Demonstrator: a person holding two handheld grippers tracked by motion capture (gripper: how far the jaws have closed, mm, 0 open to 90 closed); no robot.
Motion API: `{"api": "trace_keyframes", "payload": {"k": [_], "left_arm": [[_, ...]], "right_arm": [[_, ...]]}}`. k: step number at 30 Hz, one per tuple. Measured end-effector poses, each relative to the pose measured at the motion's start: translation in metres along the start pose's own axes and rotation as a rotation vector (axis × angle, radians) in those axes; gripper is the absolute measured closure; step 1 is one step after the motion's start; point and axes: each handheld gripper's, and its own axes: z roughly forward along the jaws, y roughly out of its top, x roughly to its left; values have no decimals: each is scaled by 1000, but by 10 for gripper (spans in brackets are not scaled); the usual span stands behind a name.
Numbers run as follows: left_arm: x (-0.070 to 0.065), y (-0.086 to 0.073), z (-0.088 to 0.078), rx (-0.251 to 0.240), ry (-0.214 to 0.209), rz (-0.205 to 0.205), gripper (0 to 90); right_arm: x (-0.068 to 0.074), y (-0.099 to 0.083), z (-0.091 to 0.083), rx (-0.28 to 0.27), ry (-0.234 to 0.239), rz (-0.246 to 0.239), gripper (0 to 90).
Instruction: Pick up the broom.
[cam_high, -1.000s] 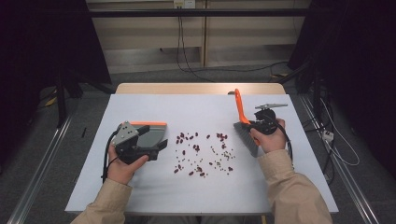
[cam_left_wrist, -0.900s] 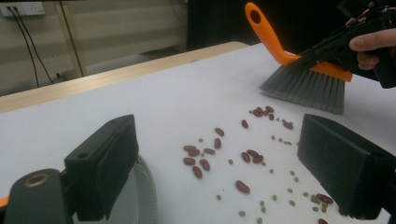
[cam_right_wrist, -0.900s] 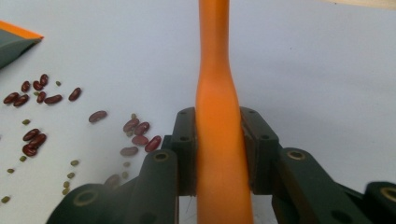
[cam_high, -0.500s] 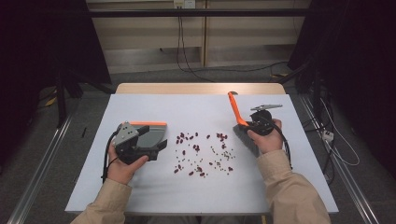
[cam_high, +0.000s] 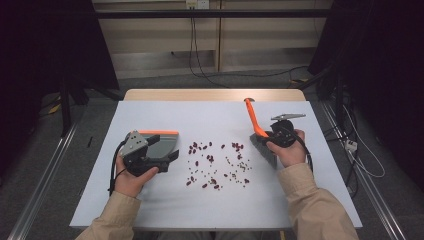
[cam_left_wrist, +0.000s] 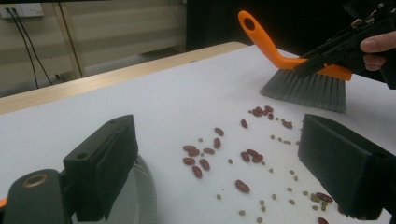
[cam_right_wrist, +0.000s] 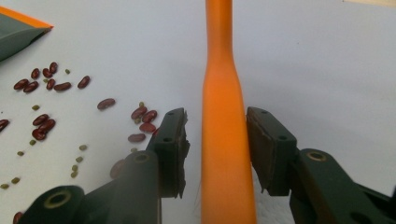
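One brush (cam_high: 257, 131) in right tool (cam_high: 274, 138); one dustpan (cam_high: 159, 144) at left tool (cam_high: 167, 157).

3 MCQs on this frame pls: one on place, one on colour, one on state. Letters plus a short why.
1. Where do the scattered beans lie?
A. between the dustpan and the brush
B. inside the dustpan
C. on the floor

2. What colour is the brush handle?
A. blue
B. orange
C. white

3. How does the right hand-held gripper stand to the brush?
A. lying apart from it on the table
B. its jaws sit either side of the handle
C. pinching the bristles

Answers:
1 A: in the high view the beans are spread over the white table, with the dustpan at the left hand-held gripper on one side and the brush on the other.
2 B: the handle is orange in all three views.
3 B: the right gripper view shows the orange handle running up between the two jaws.
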Motion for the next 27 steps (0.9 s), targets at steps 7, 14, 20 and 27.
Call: {"api": "trace_keyframes", "payload": {"k": [7,14,20,27], "left_arm": [[0,-1,0,4,0,4,118],[-1,-1,0,6,-1,8,118],[-1,-1,0,8,4,6,118],[-1,-2,-1,6,4,9,118]], "right_arm": [[2,-5,-11,5,5,-14,600],[2,-13,-16,36,-2,-28,652],[1,-20,-13,64,-16,-39,698],[-1,-21,-15,75,-36,-42,704]]}}
